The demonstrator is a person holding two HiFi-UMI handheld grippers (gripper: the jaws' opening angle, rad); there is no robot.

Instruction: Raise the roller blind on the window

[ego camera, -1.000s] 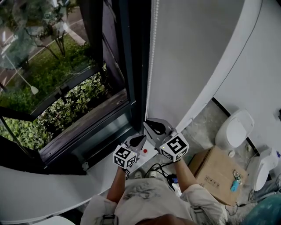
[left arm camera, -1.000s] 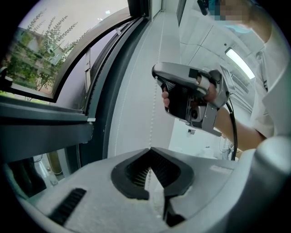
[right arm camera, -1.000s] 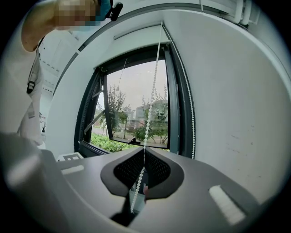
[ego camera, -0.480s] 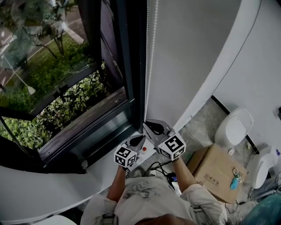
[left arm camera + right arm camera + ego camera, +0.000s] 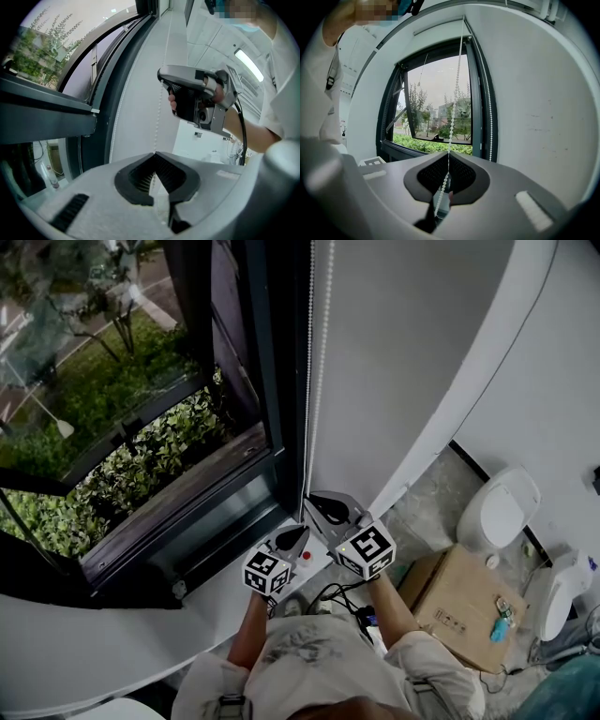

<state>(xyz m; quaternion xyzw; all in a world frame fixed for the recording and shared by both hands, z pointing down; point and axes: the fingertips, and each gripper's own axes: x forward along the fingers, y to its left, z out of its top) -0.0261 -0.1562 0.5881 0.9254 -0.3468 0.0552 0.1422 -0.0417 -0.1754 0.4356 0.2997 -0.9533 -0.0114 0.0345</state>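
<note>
Pale sill (image 5: 94,662) is running beneath both grippers at the head view's lower centre. Left gripper (image 5: 154,153) is pinching the chain (image 5: 157,126), its jaws closed on the beads. Right gripper (image 5: 447,153), higher in frame, is clamping the chain likewise. The chain is hanging up along the dark frame (image 5: 281,381) toward the blind, which no view is showing clearly. The chain is looking light, limp and slippery, so gripping snugly between beads on one strand and pulling straight down is seeming wisest.
</note>
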